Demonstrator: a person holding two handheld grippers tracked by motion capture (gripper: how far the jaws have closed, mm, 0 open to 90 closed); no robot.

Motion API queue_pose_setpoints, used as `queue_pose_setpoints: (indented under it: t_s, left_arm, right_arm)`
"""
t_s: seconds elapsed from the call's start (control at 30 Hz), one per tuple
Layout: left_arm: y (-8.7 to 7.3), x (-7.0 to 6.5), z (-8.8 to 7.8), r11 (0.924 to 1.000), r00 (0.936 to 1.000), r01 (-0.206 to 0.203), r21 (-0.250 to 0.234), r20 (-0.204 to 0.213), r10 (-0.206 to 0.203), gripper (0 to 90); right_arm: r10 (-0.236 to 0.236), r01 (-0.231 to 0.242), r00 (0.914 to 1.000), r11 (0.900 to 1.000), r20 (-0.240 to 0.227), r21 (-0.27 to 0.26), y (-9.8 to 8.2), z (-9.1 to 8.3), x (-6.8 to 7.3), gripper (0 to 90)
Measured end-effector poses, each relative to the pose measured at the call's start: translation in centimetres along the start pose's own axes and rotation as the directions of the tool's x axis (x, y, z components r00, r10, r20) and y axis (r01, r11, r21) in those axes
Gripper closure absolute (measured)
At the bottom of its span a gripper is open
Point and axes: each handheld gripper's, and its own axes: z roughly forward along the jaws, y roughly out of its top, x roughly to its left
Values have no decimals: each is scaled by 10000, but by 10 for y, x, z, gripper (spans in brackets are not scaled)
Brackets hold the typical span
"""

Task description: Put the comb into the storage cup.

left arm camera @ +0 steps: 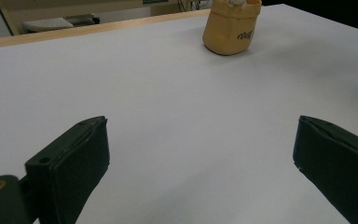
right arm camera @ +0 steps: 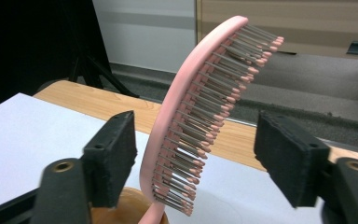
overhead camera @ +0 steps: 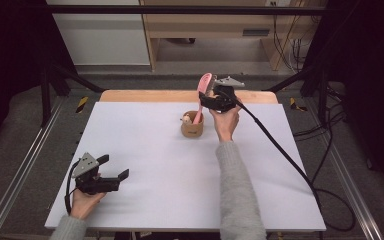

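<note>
Right hand-held gripper point(right arm camera: 196, 158) standing spread around pink hairbrush point(right arm camera: 200, 112), pads not touching; brush handle sitting in brown cup point(overhead camera: 192, 126) below. Left hand-held gripper point(left arm camera: 200, 154) spread, resting on surface point(overhead camera: 145, 165).

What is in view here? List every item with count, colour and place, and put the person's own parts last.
hairbrush: one, pink with pink-tipped bristles, standing handle-down in the cup, head between the right gripper's open jaws with a gap on each side.
cup: one, tan-yellow with dark lettering, on the far middle of the table; a small pale item sits inside it, too small to tell.
table: one, white top with a wooden strip along the far edge.
shelf unit: one, light wood, on the floor beyond the table.
left gripper: one, black with a grey plate, near-left of the table, jaws open, nothing between them.
right gripper: one, black, above the cup, jaws apart.
forearms: two, grey sleeves, coming in from the near edge.
</note>
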Motion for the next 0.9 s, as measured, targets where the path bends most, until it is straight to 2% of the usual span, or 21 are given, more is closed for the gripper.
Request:
queue_pose_setpoints:
  t_s: [0.13, 0.33, 0.5, 0.63, 0.9]
  left_arm:
    - [0, 0, 0, 10000, 10000, 2, 16, -12, -2, 35]
    - [0, 1, 0, 10000, 10000, 3, 27, -40, -3, 35]
    - [0, 1, 0, 10000, 10000, 45, 18, -52, -45, 35]
    - [0, 1, 0, 10000, 10000, 48, 33, -69, -47, 35]
    - [0, 1, -1, 10000, 9999, 72, -2, -89, -72, 35]
  right_arm:
    - [-1, -1, 10000, 9997, -67, -224, 0, -4, 0, 195]
    - [53, -73, 9989, 9991, -463, -421, -1, -12, 1, 110]
    - [-118, 58, 9968, 9972, -790, -751, 0, -24, 4, 53]
    - [-350, 247, 9944, 9945, -1000, -1019, -1, -35, 7, 38]
    - [-341, 164, 9872, 9934, -1560, -1138, -3, -56, 10, 16]
